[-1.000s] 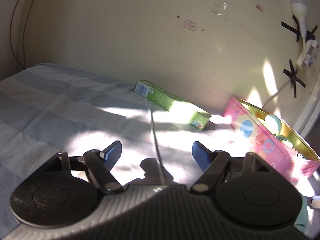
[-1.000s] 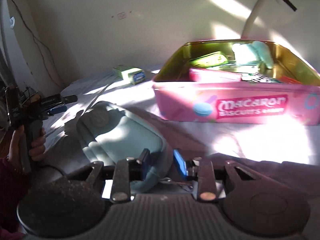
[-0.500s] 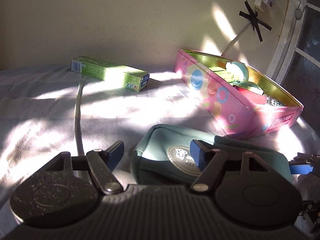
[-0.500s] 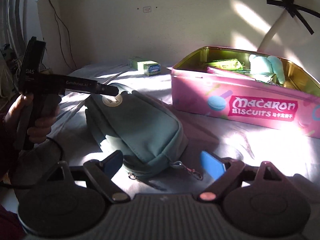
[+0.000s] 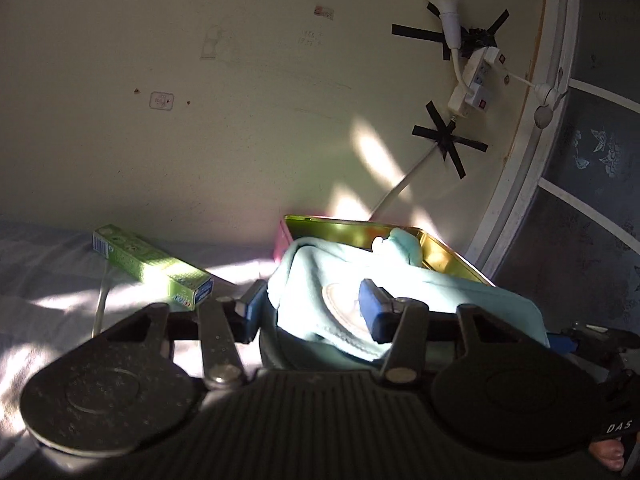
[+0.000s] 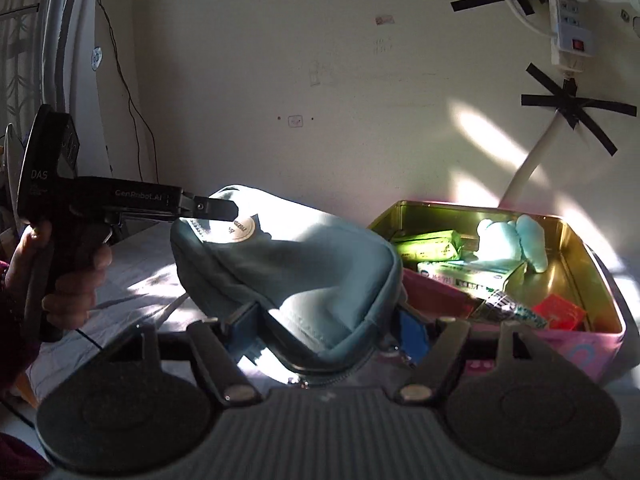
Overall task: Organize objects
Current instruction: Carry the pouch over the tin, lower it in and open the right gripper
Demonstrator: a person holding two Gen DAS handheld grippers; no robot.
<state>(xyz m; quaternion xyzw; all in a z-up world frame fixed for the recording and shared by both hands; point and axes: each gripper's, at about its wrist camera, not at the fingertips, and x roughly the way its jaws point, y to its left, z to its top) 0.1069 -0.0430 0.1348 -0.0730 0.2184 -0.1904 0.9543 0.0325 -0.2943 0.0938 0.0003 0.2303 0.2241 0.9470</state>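
A teal zip pouch [image 5: 404, 280] [image 6: 304, 264] with a round white patch is held off the bed by both grippers. My left gripper [image 5: 312, 308] is shut on its patch end; it shows in the right wrist view [image 6: 208, 208] too. My right gripper [image 6: 328, 328] is shut on its zipper end. The pouch hangs just in front of the open pink biscuit tin [image 6: 600, 280] [image 5: 452, 248], which holds green boxes, a teal soft toy [image 6: 512, 240] and a red packet. A green carton [image 5: 152, 268] lies on the bed to the left.
The bed has a striped grey-blue sheet [image 5: 44, 272]. A white cable [image 5: 100, 304] runs across it. The wall behind carries a taped power strip [image 5: 476, 76] and its cord. A window frame [image 5: 532, 184] stands at the right.
Both grippers have closed on the pouch and lifted it off the bed, towards the tin. Half a second ago both were open with the pouch lying on the sheet.
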